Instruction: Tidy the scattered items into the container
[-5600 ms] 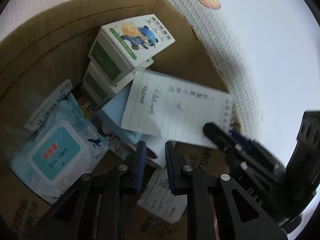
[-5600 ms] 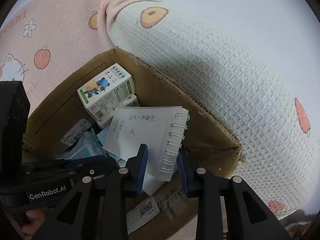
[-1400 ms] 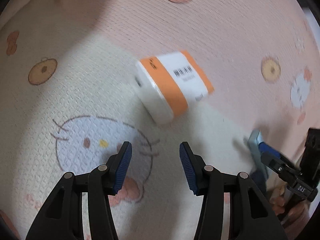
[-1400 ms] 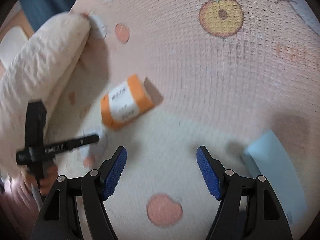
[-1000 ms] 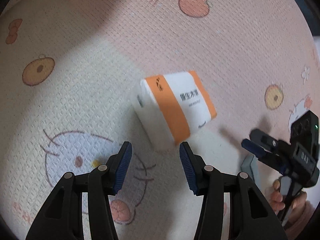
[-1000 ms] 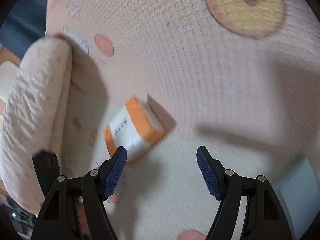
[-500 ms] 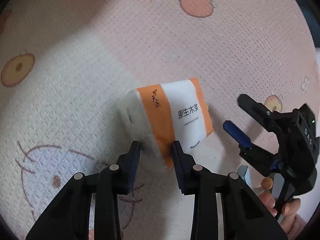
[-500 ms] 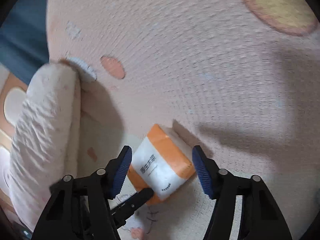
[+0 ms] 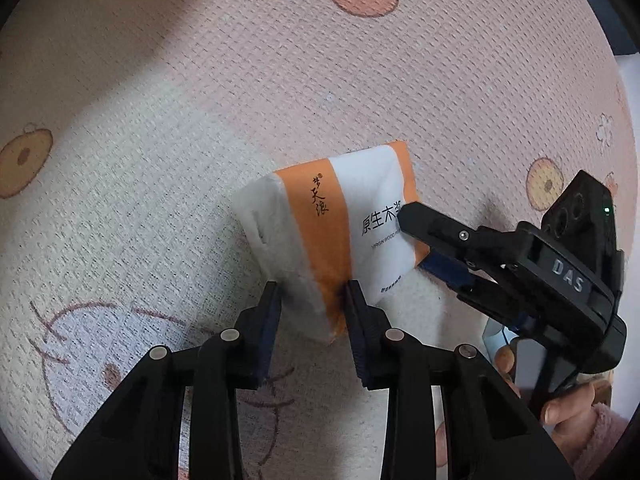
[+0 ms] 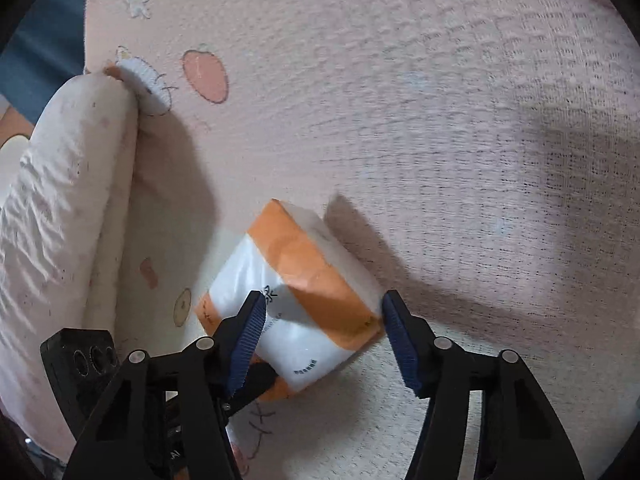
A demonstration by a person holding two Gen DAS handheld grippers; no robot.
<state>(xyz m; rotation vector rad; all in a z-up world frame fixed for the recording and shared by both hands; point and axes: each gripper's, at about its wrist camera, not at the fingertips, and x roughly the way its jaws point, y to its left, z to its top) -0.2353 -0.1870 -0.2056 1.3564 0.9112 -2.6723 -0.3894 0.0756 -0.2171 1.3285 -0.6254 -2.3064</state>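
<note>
Both on one tissue pack [image 9: 332, 232] — left gripper [image 9: 313, 300] pinching its corner, right gripper [image 10: 322, 320] spread wide — over patterned blanket [image 9: 200, 80].

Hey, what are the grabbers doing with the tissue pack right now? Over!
Left hand-held gripper pinching tissue pack. Right hand-held gripper open around it. Nothing blocking.

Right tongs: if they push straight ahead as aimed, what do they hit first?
The orange-and-white tissue pack. The right tongs are open and already straddle its near end, so it would slide deeper between the fingers. The left tongs already pinch the pack's other corner. The blanket lies beyond.
</note>
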